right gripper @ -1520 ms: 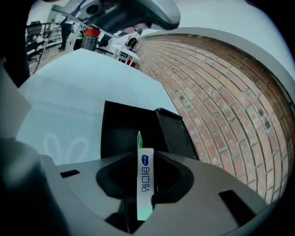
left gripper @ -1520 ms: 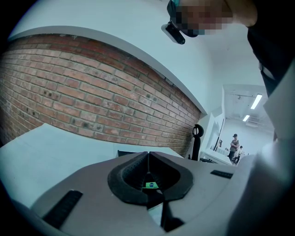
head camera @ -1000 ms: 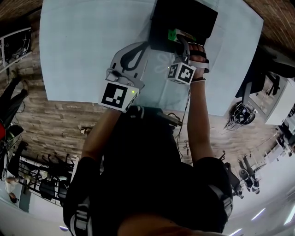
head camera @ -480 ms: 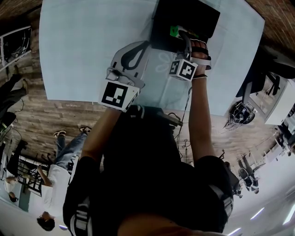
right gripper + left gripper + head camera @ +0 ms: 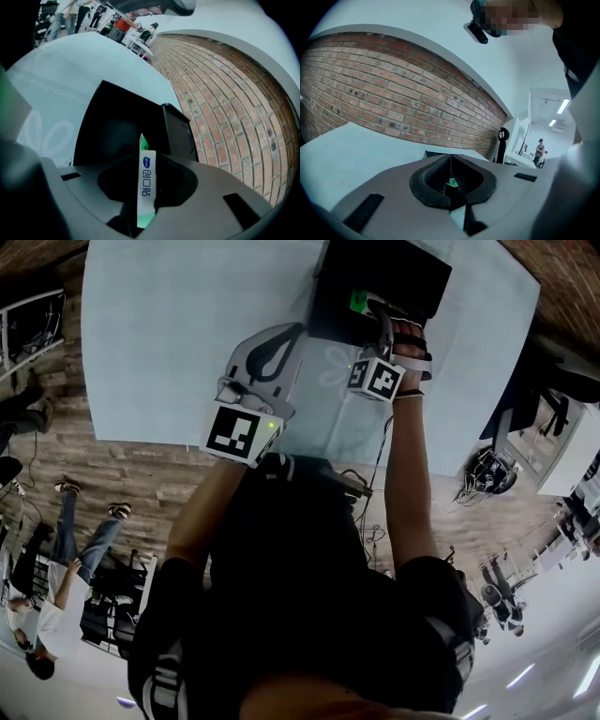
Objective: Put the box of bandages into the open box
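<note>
Right gripper (image 5: 146, 206): jaws partly apart and opening. The box of bandages (image 5: 146, 174) is seen between them, upright and edge-on, with both pads still against its faces. In the head view the box of bandages (image 5: 357, 302) is held over the near-left part of the black open box (image 5: 412, 277). That box is placed at the far edge of the pale surface (image 5: 169, 334), towards the far right corner.

Left gripper (image 5: 451, 161): jaws together, nothing gripped. It is held above the surface just to the left of the open box, nearer the near edge.

Compared with a second ago, the right gripper and its load are shifted slightly towards the far edge, further over the open box. No shift is noted for the left gripper.
</note>
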{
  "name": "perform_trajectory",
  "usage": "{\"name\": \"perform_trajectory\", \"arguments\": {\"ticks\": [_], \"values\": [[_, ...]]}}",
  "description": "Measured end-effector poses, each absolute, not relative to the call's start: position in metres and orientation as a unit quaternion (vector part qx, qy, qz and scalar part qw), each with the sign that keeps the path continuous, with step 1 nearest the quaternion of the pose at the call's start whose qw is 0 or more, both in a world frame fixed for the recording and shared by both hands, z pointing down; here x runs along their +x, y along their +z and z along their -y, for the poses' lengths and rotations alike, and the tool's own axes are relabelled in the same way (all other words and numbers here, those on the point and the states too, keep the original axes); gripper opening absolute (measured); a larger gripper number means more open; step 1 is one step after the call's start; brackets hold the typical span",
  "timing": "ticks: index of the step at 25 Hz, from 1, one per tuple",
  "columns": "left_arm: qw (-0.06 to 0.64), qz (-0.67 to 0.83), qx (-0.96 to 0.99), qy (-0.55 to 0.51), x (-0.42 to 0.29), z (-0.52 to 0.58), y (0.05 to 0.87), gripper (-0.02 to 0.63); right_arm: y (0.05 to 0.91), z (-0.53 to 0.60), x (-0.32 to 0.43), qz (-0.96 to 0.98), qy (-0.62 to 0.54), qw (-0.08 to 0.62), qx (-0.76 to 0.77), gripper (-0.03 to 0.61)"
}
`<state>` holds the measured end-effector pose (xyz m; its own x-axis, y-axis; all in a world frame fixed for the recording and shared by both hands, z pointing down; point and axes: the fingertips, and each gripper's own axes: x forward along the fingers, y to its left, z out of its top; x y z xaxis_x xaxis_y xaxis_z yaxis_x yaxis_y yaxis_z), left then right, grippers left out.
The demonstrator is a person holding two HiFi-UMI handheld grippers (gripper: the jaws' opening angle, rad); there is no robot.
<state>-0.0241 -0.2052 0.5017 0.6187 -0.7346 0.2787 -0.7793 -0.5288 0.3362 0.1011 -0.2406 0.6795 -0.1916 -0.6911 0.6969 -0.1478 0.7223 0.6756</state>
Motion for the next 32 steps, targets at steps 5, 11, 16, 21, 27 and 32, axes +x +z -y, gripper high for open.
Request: {"name": "perform_trajectory", "arguments": {"ticks": [5, 11, 16, 21, 27, 32], "values": [[0.217, 0.438, 0.871, 0.047, -0.027, 0.206, 0.502, 0.035, 0.685, 0.238, 0.102, 0.746, -0.203, 0.57, 0.278, 0.148], [0.22, 0.439, 0.87, 0.044, -0.029, 0.203, 0.5, 0.035, 0.685, 0.233, 0.104, 0.753, -0.168, 0.579, 0.265, 0.182], [0.221, 0.437, 0.871, 0.045, -0.028, 0.198, 0.499, 0.035, 0.685, 0.226, 0.104, 0.764, -0.132, 0.576, 0.258, 0.192], [0.22, 0.435, 0.872, 0.043, -0.027, 0.194, 0.495, 0.035, 0.678, 0.223, 0.103, 0.772, -0.115, 0.567, 0.263, 0.195], [0.217, 0.436, 0.872, 0.043, -0.029, 0.19, 0.492, 0.035, 0.666, 0.219, 0.1, 0.781, -0.101, 0.55, 0.278, 0.195], [0.209, 0.435, 0.875, 0.041, -0.027, 0.184, 0.483, 0.035, 0.644, 0.219, 0.102, 0.794, -0.076, 0.507, 0.326, 0.128]]}}
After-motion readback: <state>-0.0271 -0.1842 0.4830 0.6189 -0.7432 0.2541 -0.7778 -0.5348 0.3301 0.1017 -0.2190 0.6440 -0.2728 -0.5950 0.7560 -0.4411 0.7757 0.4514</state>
